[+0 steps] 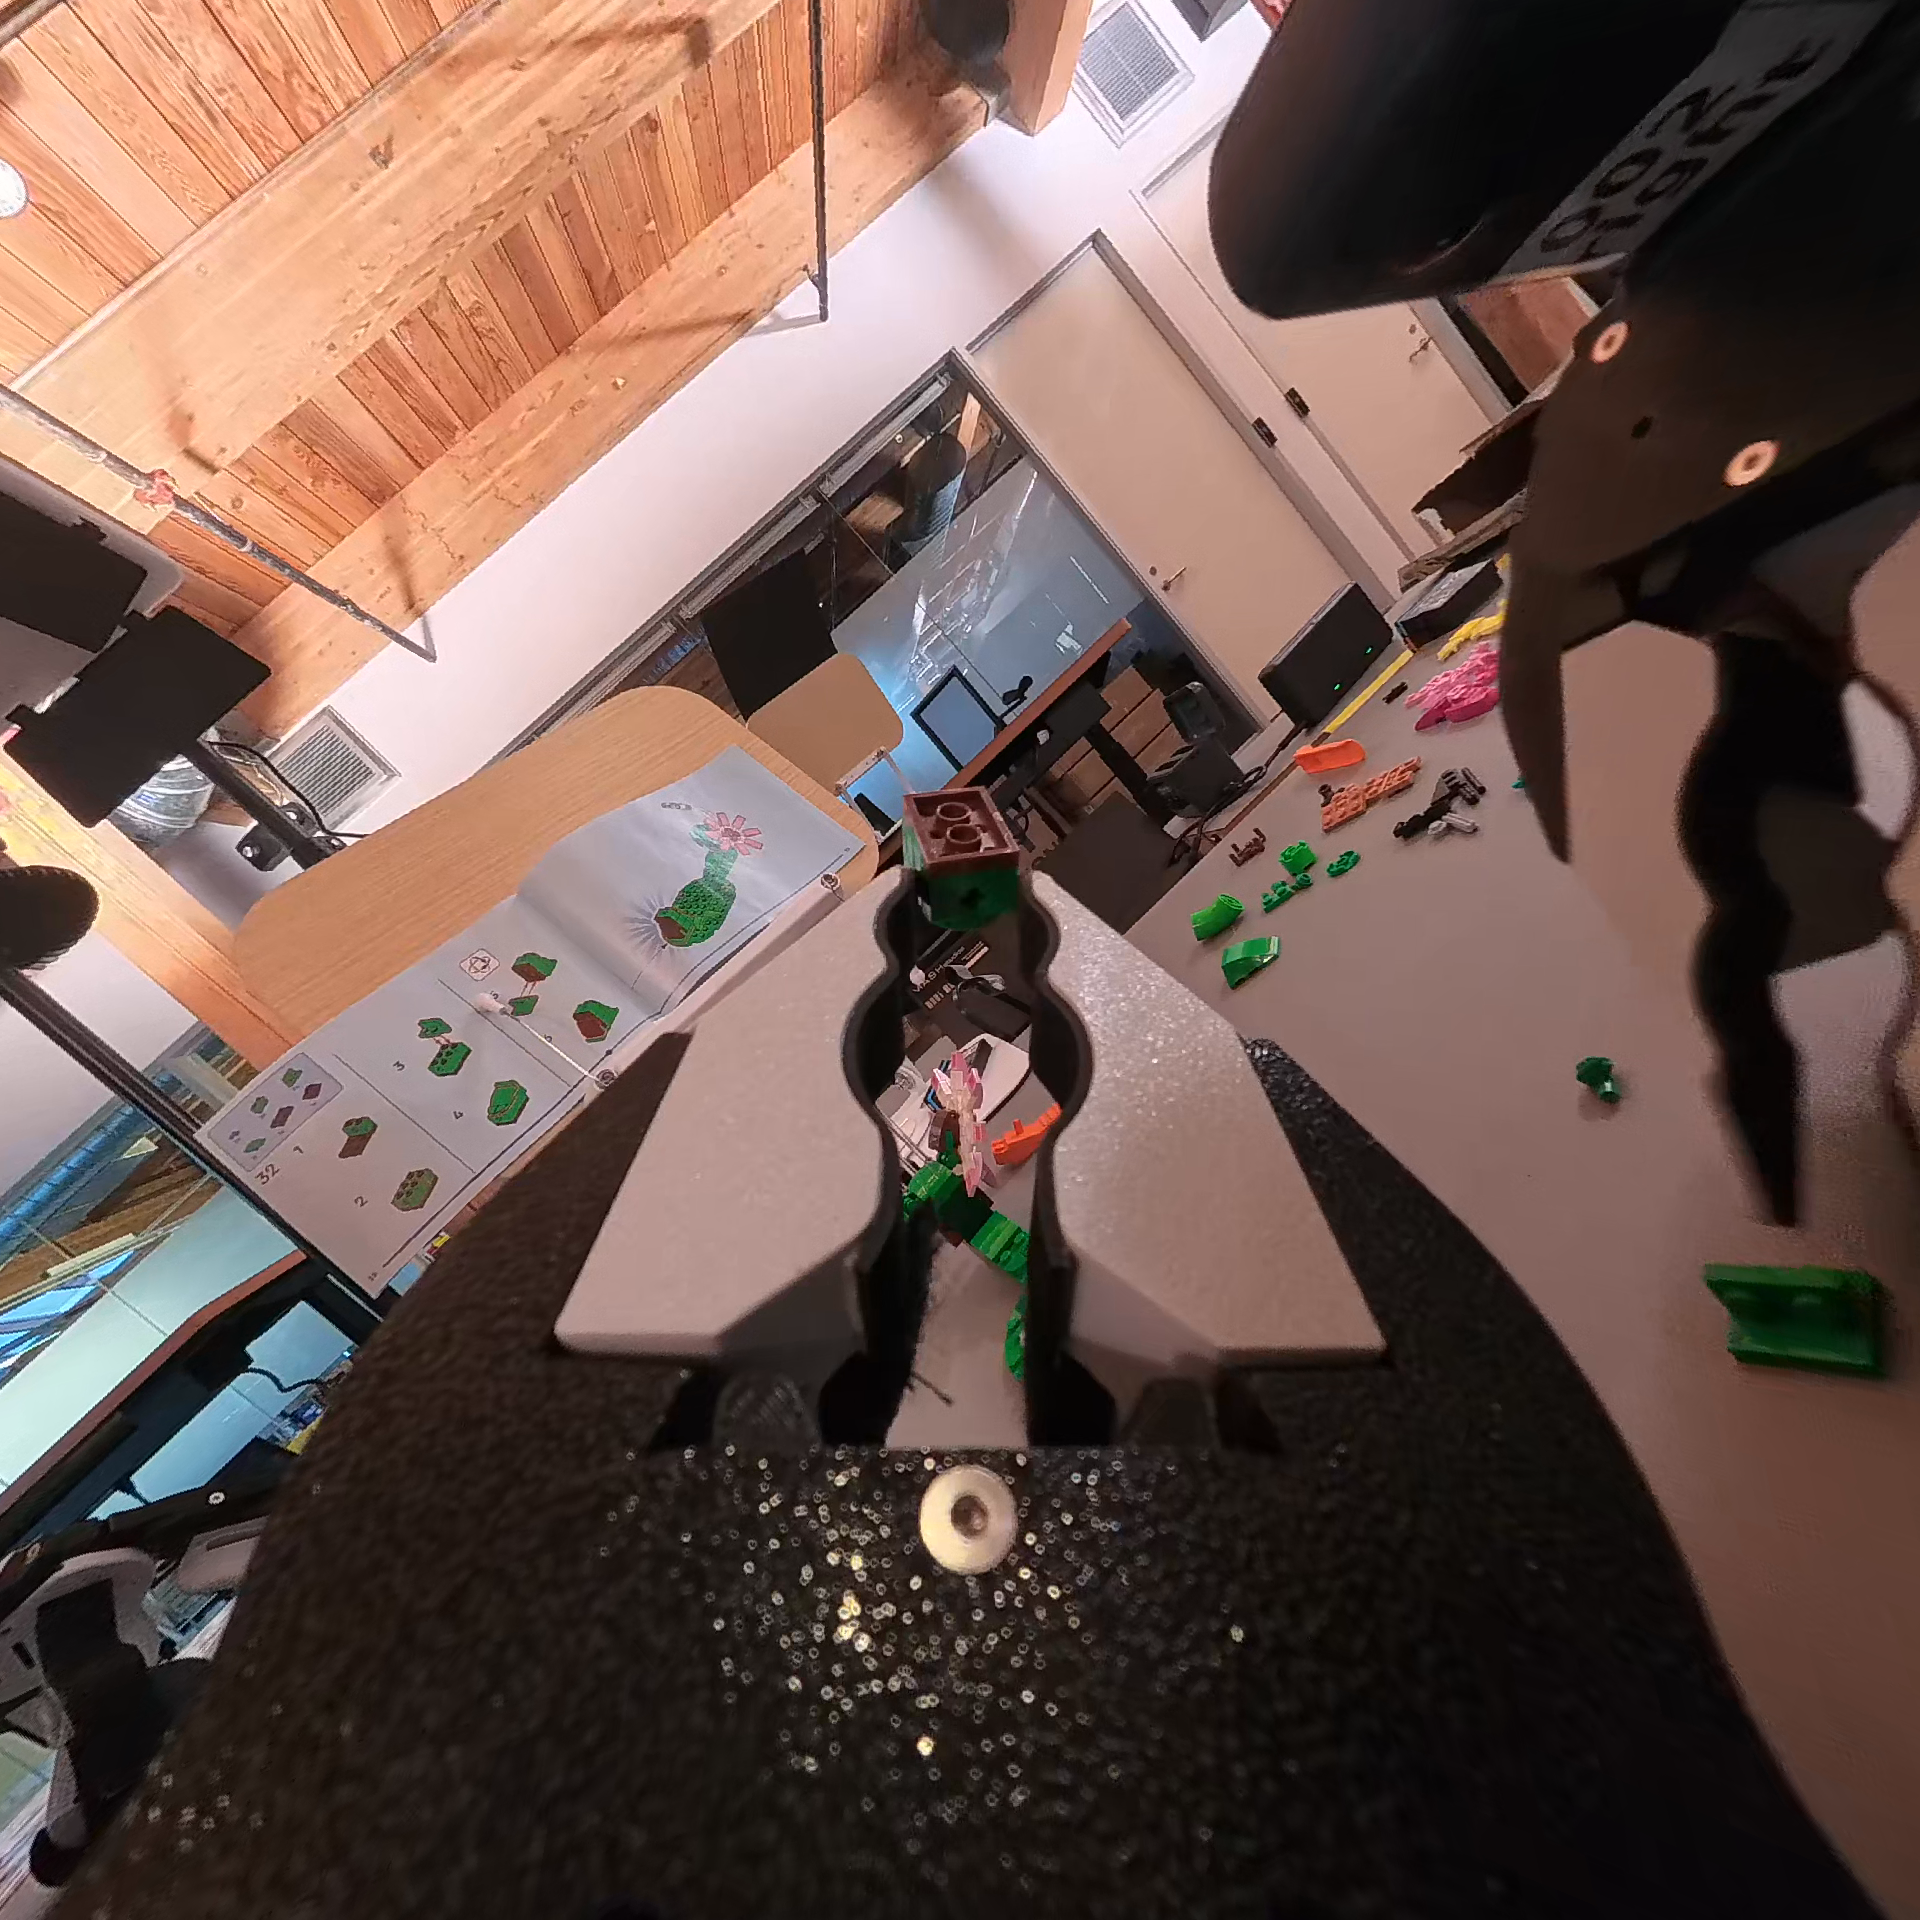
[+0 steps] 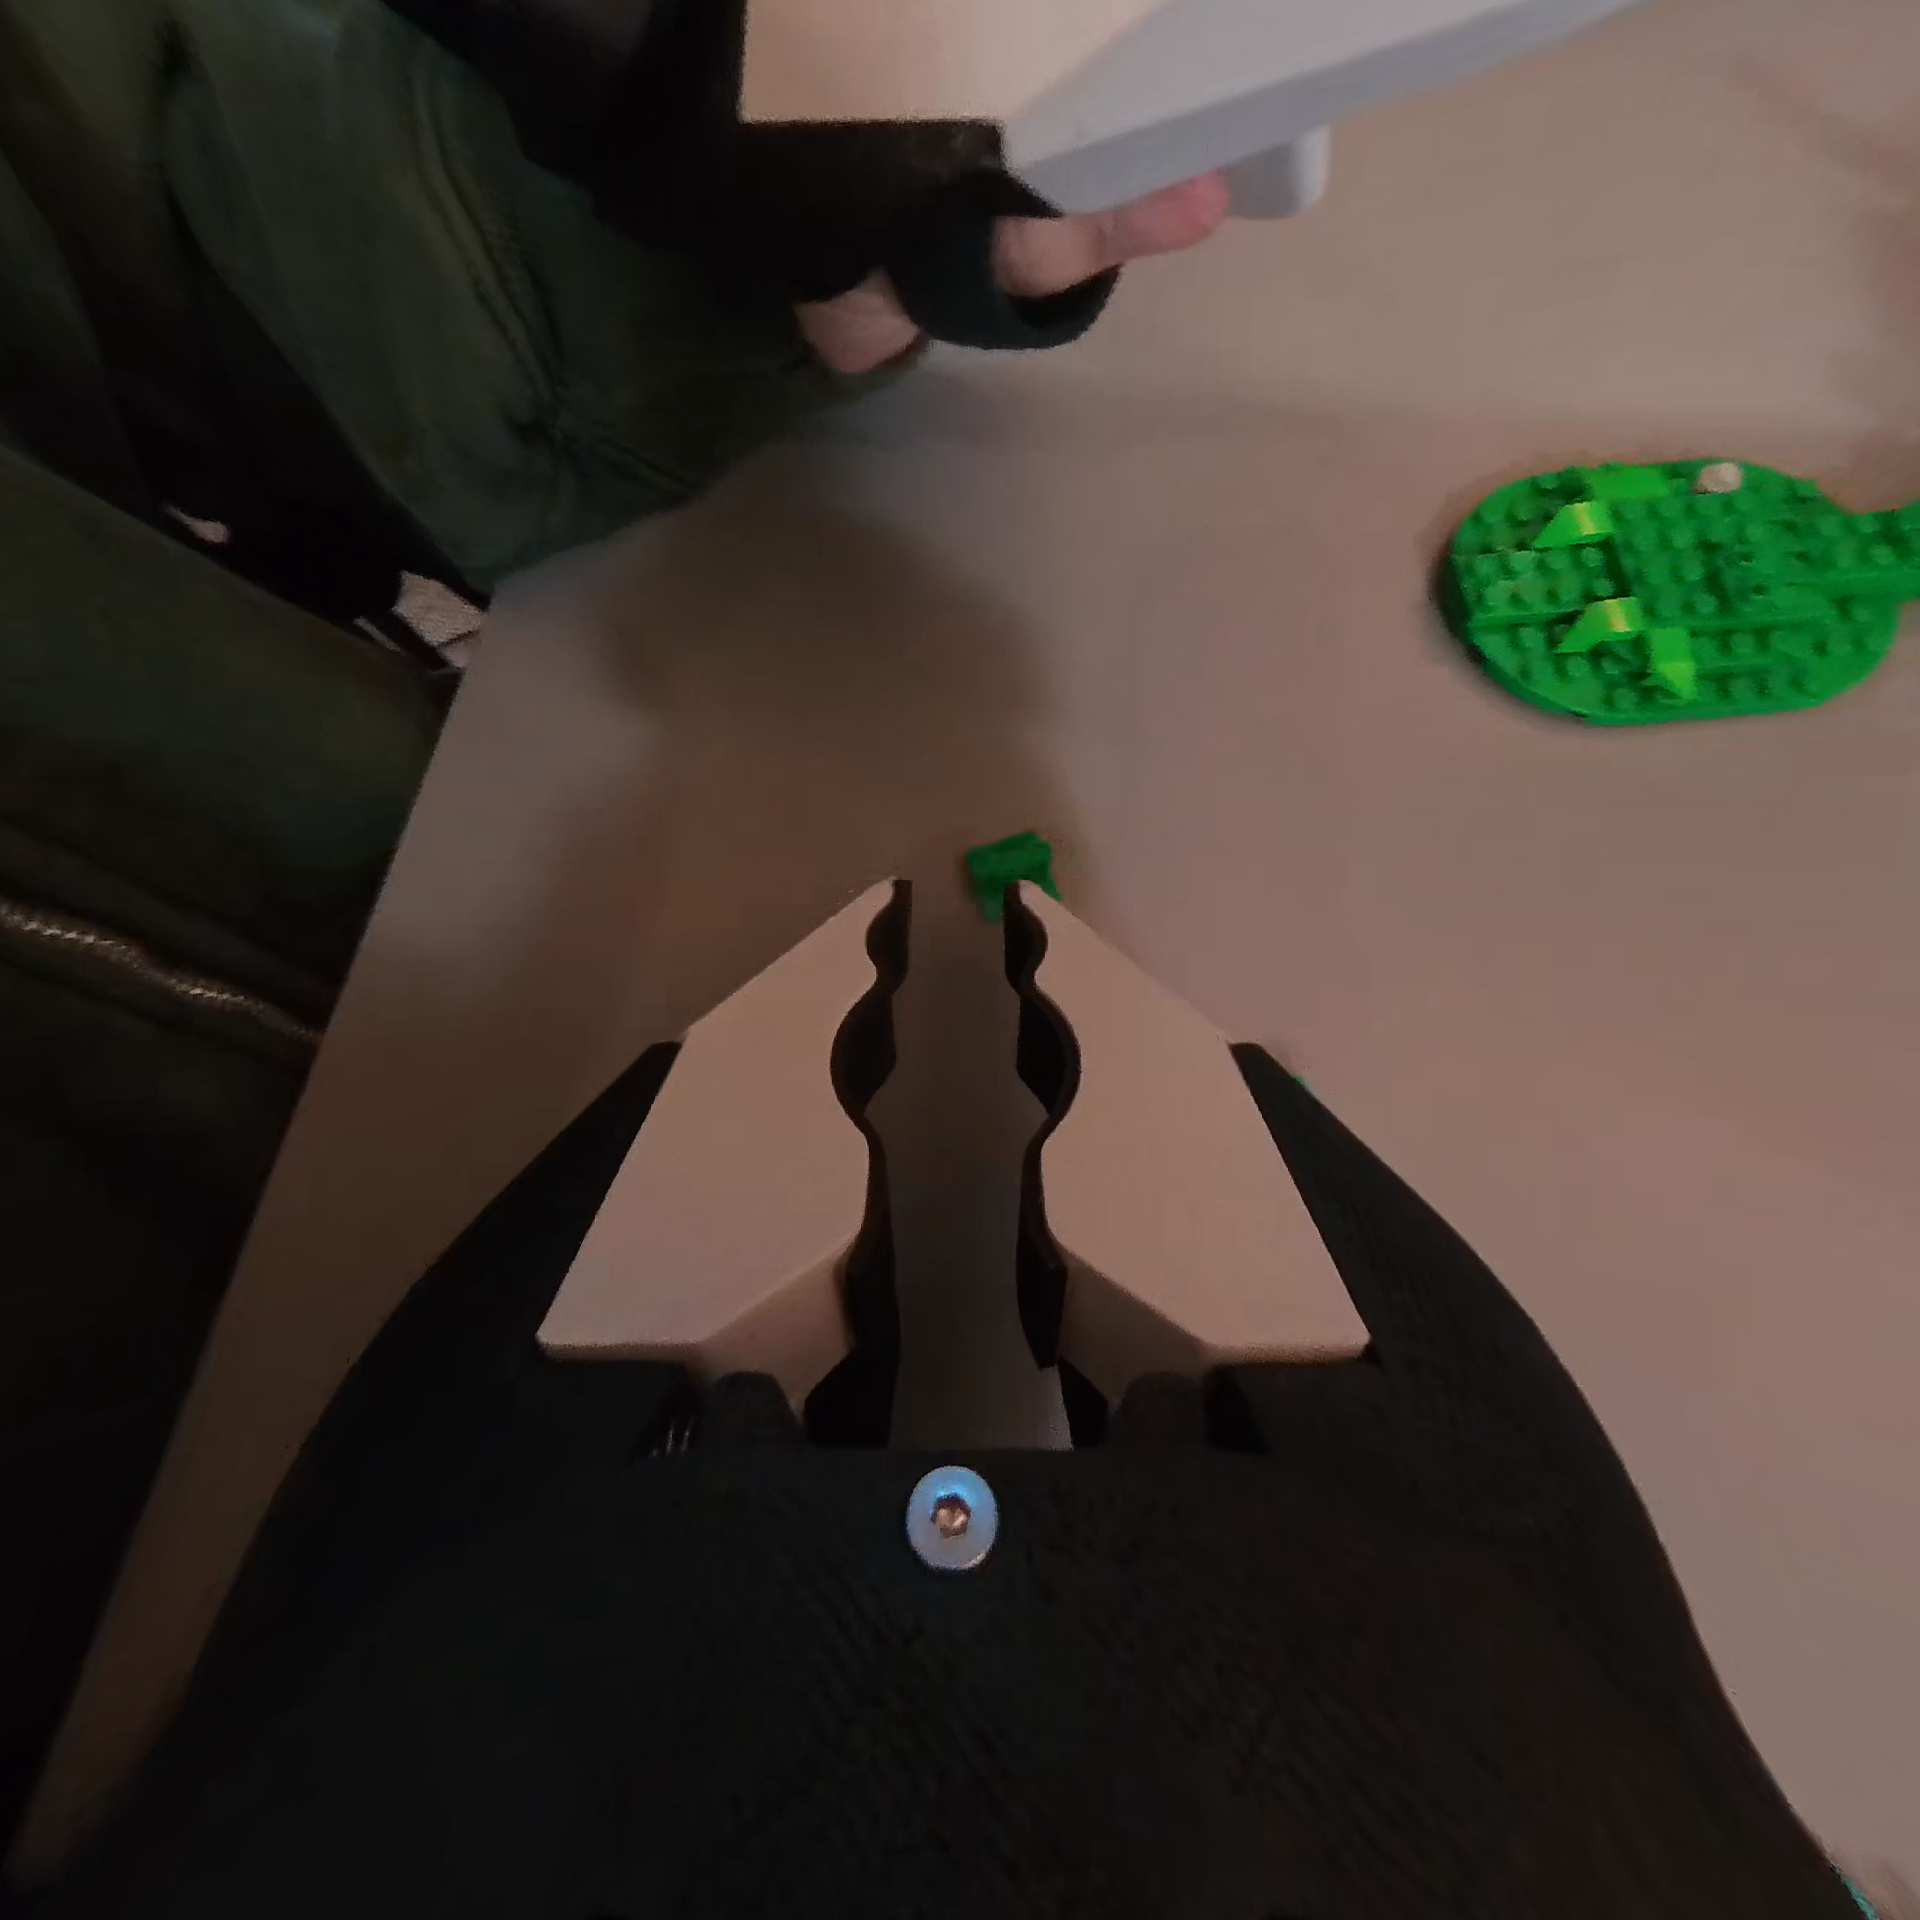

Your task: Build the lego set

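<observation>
The left tongs (image 1: 961, 883) clench a brown-and-green brick stack (image 1: 958, 858) aloft beside the instruction booklet (image 1: 540, 997), while the released right tongs (image 2: 956, 894) hover over a small green brick (image 2: 1006, 868) near the surface's edge, apparently its next piece.

Brown-on-green brick stack (image 1: 961, 857) pinched aloft at gripper tips, small green piece (image 2: 1006, 868) on table

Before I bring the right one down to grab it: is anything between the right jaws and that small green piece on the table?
Nothing visible. The small green piece lies on bare table just beyond the right gripper, whose jaws stand slightly apart. The green plate assembly sits well off to the side.
</observation>
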Demonstrator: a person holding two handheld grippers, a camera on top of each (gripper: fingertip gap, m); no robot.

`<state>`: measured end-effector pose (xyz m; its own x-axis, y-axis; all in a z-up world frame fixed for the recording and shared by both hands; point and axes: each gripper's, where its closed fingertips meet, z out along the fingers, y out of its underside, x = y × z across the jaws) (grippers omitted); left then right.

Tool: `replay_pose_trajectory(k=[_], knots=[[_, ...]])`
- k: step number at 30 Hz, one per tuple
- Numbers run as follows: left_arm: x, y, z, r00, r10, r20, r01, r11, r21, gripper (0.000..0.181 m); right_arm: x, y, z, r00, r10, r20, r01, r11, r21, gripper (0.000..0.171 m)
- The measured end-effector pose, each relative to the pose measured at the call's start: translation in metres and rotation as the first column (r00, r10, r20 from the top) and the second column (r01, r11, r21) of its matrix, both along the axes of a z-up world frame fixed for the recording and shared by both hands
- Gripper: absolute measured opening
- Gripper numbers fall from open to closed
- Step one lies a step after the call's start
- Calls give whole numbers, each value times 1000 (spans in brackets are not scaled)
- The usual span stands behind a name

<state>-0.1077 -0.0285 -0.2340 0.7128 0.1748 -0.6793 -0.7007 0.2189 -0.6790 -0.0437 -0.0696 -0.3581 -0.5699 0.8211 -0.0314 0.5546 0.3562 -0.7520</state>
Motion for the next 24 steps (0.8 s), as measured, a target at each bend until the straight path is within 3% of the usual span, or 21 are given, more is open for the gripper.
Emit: replay_pose_trajectory(k=[1, 7, 13, 24], knots=[[0, 0, 0, 1000, -1, 0, 1, 1000, 0, 14, -2, 3, 0, 1000, -12, -9, 12, 1000, 15, 18], [1, 1, 0, 1000, -3, -2, 3, 1000, -1, 14, -6, 1, -11, 1000, 8, 10, -9, 999, 51, 28], [1, 1, -1, 1000, -6, -3, 5, 1000, -3, 14, 6, -16, -7, 995, 77, 61, -77, 997, -6, 22], [1, 2, 0, 1000, -7, -6, 7, 1000, -2, 14, -12, -5, -1, 989, 140, -52, -135, 987, 84, 13]])
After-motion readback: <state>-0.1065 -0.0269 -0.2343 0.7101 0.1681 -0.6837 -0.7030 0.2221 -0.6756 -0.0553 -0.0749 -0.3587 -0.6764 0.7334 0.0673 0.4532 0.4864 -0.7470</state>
